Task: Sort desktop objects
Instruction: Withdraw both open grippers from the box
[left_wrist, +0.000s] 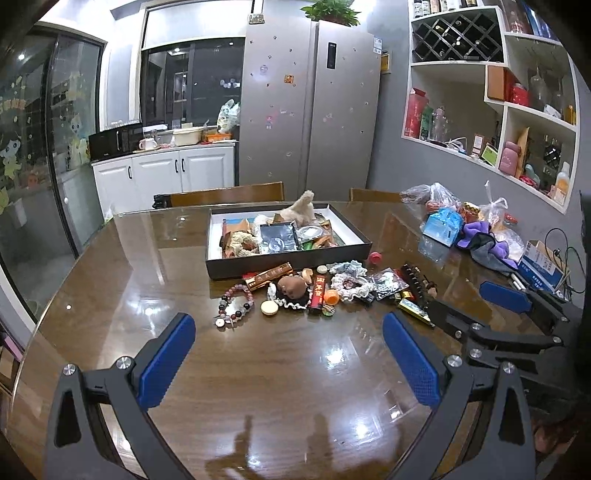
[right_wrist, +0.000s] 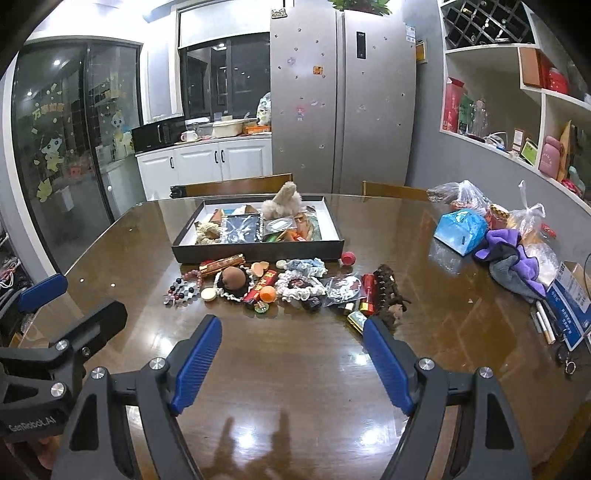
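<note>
Small clutter (left_wrist: 317, 291) lies heaped just before the half-filled box (left_wrist: 218, 264) at 12 o'clock. Bags (right_wrist: 480, 229) and cloth (right_wrist: 513, 258) crowd 2 o'clock. The left gripper (left_wrist: 288, 354) and right gripper (right_wrist: 291, 358) hover with jaws spread, empty, over bare glossy table (right_wrist: 288, 376); fridge (left_wrist: 310, 110) behind.

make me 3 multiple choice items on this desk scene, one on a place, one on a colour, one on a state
1. Where does the bead bracelet lie?
A. inside the tray
B. on the table, at the left end of the loose pile
C. on the chair

2. What colour is the crumpled cloth by the plastic bags?
A. purple
B. yellow
C. white

3. How is the right gripper?
A. shut on the orange ball
B. open, nothing between its fingers
C. shut, empty

Answers: 1 B, it rests on the table before the tray; 2 A, purple folds show; 3 B, only bare tabletop shows between the blue pads.
</note>
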